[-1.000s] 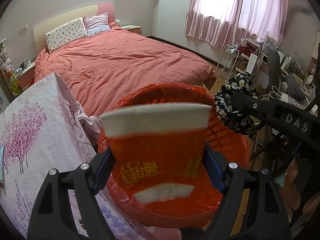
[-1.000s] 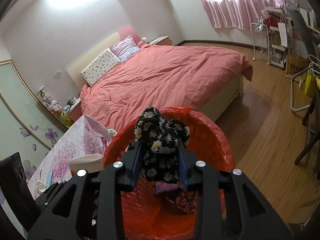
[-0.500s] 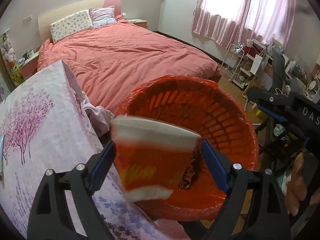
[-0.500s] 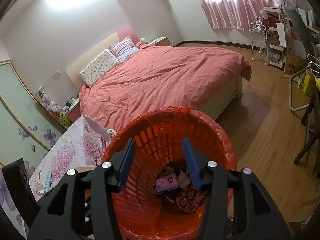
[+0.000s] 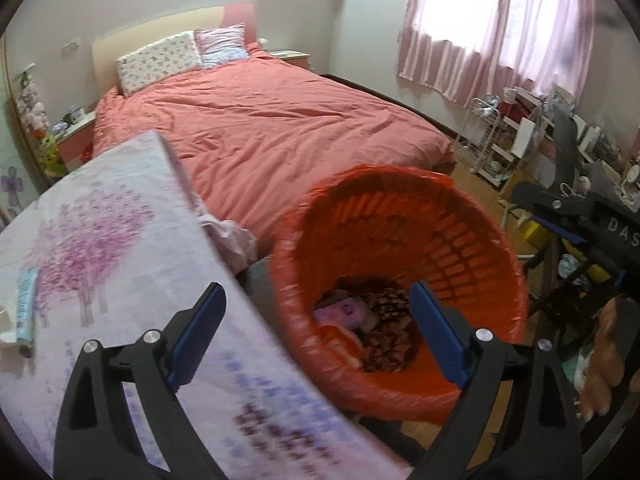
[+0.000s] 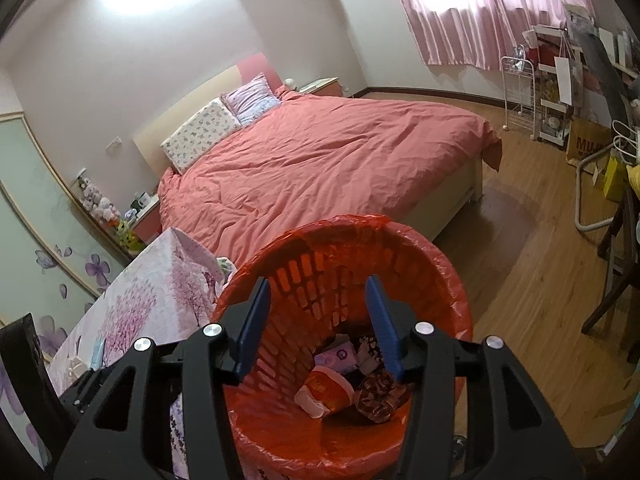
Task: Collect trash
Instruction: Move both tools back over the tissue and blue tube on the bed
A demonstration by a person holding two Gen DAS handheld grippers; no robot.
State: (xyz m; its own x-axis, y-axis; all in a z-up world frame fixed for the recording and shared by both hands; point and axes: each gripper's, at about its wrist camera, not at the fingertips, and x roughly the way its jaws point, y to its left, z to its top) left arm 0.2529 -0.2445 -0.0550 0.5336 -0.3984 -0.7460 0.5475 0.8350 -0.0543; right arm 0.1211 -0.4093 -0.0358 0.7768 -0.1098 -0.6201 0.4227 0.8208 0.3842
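An orange-red lined trash basket (image 5: 472,264) (image 6: 444,280) stands beside the table. A red and white paper cup (image 6: 326,390) (image 5: 340,340) lies on its side at the bottom, next to a purple packet (image 6: 340,356) (image 5: 348,312) and dark patterned wrappers (image 6: 378,394) (image 5: 386,332). My left gripper (image 5: 318,332) is open and empty, above the basket's near rim and the table edge. My right gripper (image 6: 318,320) is open and empty, directly over the basket.
A table with a pink blossom cloth (image 5: 100,264) (image 6: 152,304) is on the left, with a light blue box (image 5: 26,304) on it. A bed with a salmon cover (image 6: 320,160) lies behind. Shelves and clutter (image 5: 520,144) stand at the right on the wood floor (image 6: 540,280).
My left gripper opened and the red cup dropped into the basket. My right gripper let go of the black floral item, which also fell in. The left view has shifted left.
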